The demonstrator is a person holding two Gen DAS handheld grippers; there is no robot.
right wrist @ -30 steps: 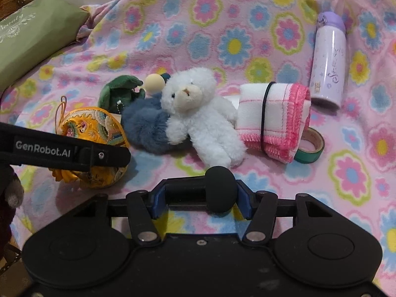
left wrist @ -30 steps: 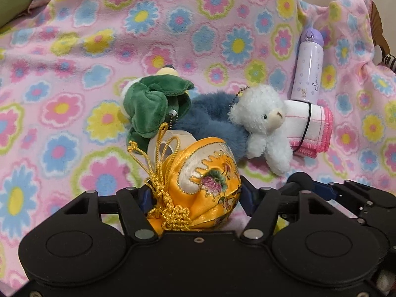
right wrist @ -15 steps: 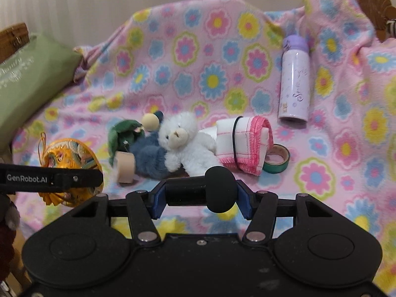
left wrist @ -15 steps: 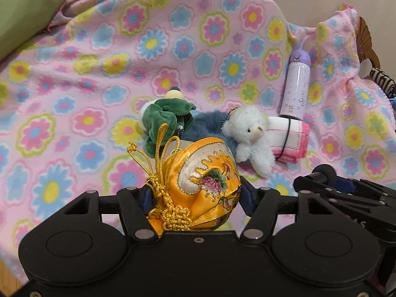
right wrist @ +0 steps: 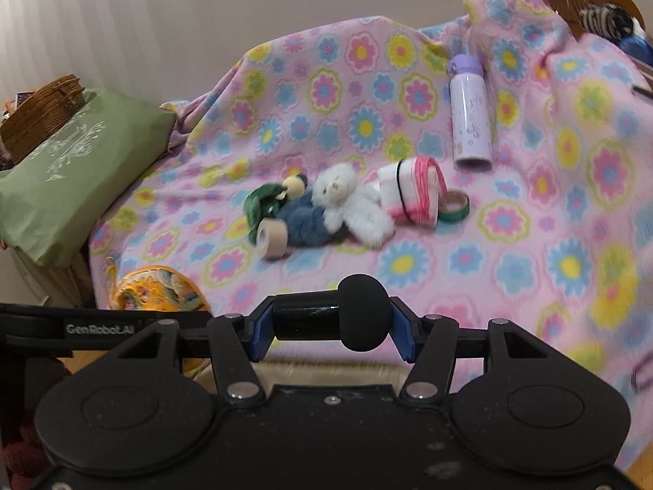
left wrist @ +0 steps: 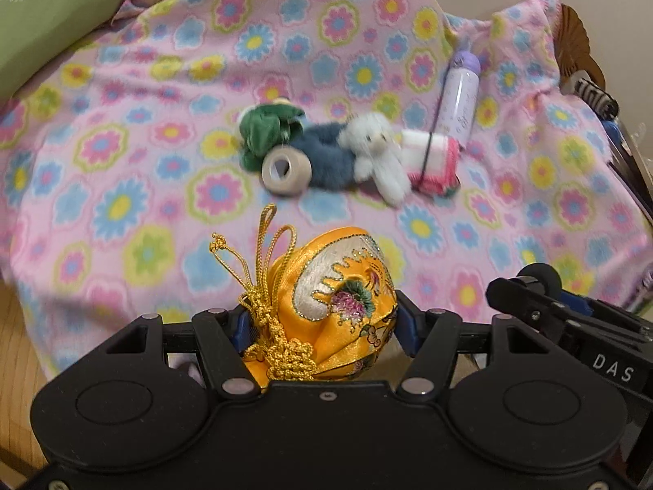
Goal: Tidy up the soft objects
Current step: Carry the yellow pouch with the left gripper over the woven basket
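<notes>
My left gripper [left wrist: 322, 326] is shut on an orange embroidered pouch [left wrist: 338, 294] with a gold tassel cord, held above the near edge of the flowered pink blanket [left wrist: 122, 163]. My right gripper [right wrist: 331, 326] is shut on a black microphone-like stick with a foam ball head [right wrist: 363, 312]. Further back on the blanket lie a white teddy bear [left wrist: 375, 139], a blue furry piece [left wrist: 326, 151], a green plush [left wrist: 265, 126] and a rolled pink-and-white cloth [left wrist: 430, 157] with a black band. The right wrist view shows the pouch [right wrist: 159, 290] at lower left.
A beige tape roll [left wrist: 285, 169] lies in front of the plush pile. A purple bottle [left wrist: 461, 98] lies at the back right and a green tape ring [right wrist: 453, 206] beside the cloth. A green cushion [right wrist: 73, 171] and wicker basket [right wrist: 45, 114] sit left.
Both grippers have drawn back and upward from the pile, each keeping its hold. The toys now look smaller and farther off, and the beige roll shows fully.
</notes>
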